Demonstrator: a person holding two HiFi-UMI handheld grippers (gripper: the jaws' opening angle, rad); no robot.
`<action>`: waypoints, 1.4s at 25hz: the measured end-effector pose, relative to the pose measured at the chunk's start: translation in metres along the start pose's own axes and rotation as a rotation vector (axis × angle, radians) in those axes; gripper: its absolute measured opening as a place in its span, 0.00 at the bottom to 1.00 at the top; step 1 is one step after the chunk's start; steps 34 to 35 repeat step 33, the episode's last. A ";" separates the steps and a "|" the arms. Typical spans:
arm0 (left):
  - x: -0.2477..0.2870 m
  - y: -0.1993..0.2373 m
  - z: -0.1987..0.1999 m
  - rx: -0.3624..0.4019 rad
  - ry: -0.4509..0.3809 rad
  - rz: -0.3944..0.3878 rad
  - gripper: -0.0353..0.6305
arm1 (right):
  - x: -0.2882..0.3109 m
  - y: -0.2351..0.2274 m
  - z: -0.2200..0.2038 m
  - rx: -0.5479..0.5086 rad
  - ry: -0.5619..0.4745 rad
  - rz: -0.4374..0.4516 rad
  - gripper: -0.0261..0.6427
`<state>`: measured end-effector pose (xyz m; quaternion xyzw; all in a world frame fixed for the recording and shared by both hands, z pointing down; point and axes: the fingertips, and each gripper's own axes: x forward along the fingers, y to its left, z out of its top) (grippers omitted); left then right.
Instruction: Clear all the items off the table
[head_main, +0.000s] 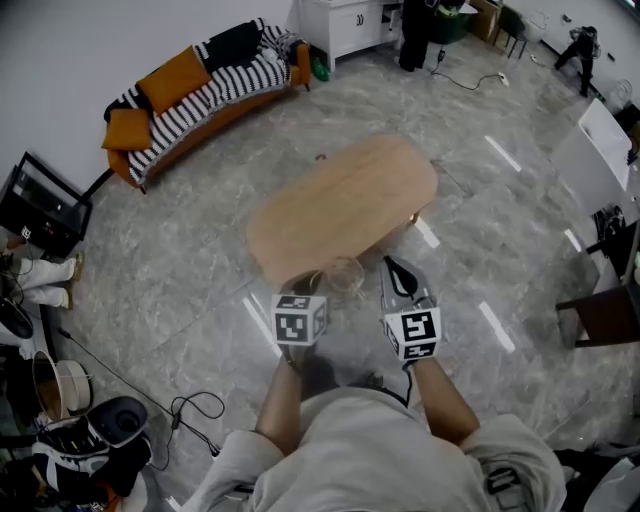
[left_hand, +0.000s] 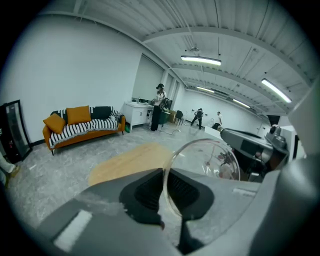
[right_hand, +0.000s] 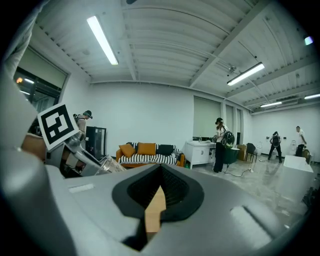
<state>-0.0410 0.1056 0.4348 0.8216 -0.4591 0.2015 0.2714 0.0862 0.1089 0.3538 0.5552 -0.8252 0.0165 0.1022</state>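
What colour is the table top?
Light wood tan; the table shows best in the head view.

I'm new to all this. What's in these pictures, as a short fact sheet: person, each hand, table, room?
Person: stands at the near end of the table
Left hand-held gripper: shut on the rim of a clear glass bowl
Right hand-held gripper: tan sliver between its jaws; held thing or table beyond, cannot tell
Table: wooden, nothing showing on top
Room: striped sofa with orange cushions

Left gripper (head_main: 310, 284) and right gripper (head_main: 393, 266): grey shells, black pads (left_hand: 149, 192), white cubes (head_main: 300, 320) with black square markers. Light grey top (head_main: 370, 450).
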 end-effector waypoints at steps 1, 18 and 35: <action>-0.001 -0.012 -0.001 0.004 -0.005 -0.005 0.12 | -0.009 -0.005 0.000 0.006 -0.009 -0.004 0.05; -0.028 -0.115 -0.047 0.090 -0.008 -0.001 0.12 | -0.110 -0.020 -0.009 0.012 -0.131 0.020 0.05; -0.033 -0.158 -0.060 0.112 -0.010 -0.037 0.12 | -0.151 -0.033 -0.014 0.012 -0.158 0.000 0.05</action>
